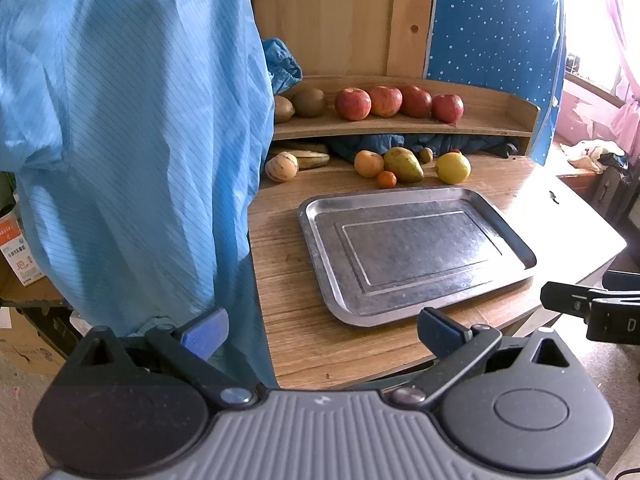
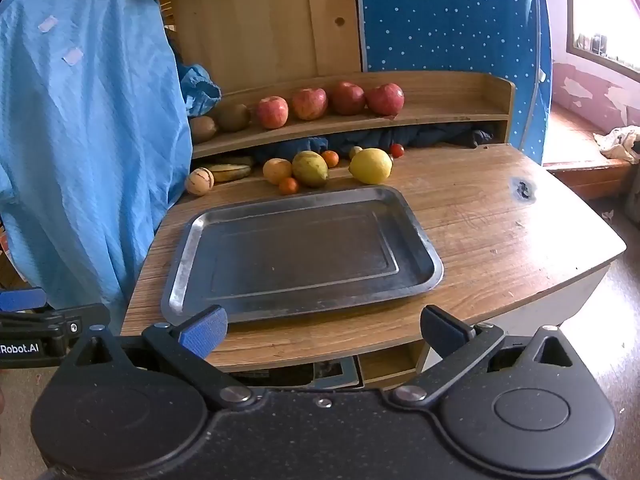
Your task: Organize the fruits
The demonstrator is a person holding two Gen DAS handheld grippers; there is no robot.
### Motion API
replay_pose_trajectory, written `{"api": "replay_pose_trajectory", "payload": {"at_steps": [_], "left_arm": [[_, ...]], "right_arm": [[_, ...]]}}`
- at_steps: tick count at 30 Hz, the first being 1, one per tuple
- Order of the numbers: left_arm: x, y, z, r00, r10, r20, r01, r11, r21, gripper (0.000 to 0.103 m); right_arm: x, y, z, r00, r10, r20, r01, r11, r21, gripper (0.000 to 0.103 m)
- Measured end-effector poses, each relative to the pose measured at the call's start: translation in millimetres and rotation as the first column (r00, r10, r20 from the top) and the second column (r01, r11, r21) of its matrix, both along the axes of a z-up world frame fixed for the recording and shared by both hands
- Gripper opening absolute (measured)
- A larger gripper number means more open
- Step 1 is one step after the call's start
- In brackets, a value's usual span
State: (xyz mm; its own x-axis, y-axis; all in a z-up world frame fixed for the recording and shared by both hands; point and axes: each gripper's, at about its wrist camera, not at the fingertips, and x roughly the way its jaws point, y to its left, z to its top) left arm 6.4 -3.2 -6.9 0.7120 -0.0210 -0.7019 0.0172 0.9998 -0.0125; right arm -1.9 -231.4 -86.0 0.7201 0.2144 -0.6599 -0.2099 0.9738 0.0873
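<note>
An empty metal tray (image 1: 516, 240) (image 2: 424, 240) lies on the wooden table. Behind it sit a yellow lemon (image 1: 453, 168) (image 2: 371, 166), a green pear (image 1: 403, 164) (image 2: 309, 168), small oranges (image 1: 387, 179) (image 2: 288, 186) and a striped pale fruit (image 1: 281, 166) (image 2: 199, 181). Several red apples (image 1: 353, 104) (image 2: 272, 112) and brown kiwis (image 1: 309, 102) (image 2: 234, 117) rest on the raised shelf. My left gripper (image 1: 322, 336) hangs open at the table's near edge with nothing between its fingers. My right gripper (image 2: 324, 332) is open too, just short of the tray.
A blue garment (image 1: 132, 140) (image 2: 88, 152) hangs at the left, over the table's left side. A wooden board (image 2: 260, 28) and a blue dotted panel (image 2: 452, 16) stand behind the shelf. Dark cloth (image 2: 432, 136) is stuffed under the shelf. Cardboard boxes (image 1: 24, 248) sit at far left.
</note>
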Motion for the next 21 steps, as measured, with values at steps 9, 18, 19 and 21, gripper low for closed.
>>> {"api": "replay_pose_trajectory", "payload": {"at_steps": [9,18,19,21], "left_arm": [[0.9,0.8,-1.2,1.000,0.004,-0.006,-0.004,1.000,-0.003,0.103],[5.9,2.7,-2.8,1.000,0.006,-0.021,-0.006,1.000,-0.008,0.103],[6.5,2.6,-3.5,1.000,0.006,-0.024,-0.006,1.000,-0.009,0.103],[8.4,2.6,-3.2,1.000,0.005,-0.030,-0.006,1.000,-0.011,0.103]], "right_arm": [[0.3,-1.2,-1.3,1.000,0.000,-0.002,0.000,1.000,0.000,0.103],[5.9,2.3,-5.2,1.000,-0.005,-0.018,0.004,1.000,-0.004,0.103],[6.2,2.5,-5.2,1.000,-0.005,-0.020,0.005,1.000,-0.004,0.103],[6.8,2.2,-5.7,1.000,-0.005,-0.024,0.005,1.000,-0.004,0.103]]}}
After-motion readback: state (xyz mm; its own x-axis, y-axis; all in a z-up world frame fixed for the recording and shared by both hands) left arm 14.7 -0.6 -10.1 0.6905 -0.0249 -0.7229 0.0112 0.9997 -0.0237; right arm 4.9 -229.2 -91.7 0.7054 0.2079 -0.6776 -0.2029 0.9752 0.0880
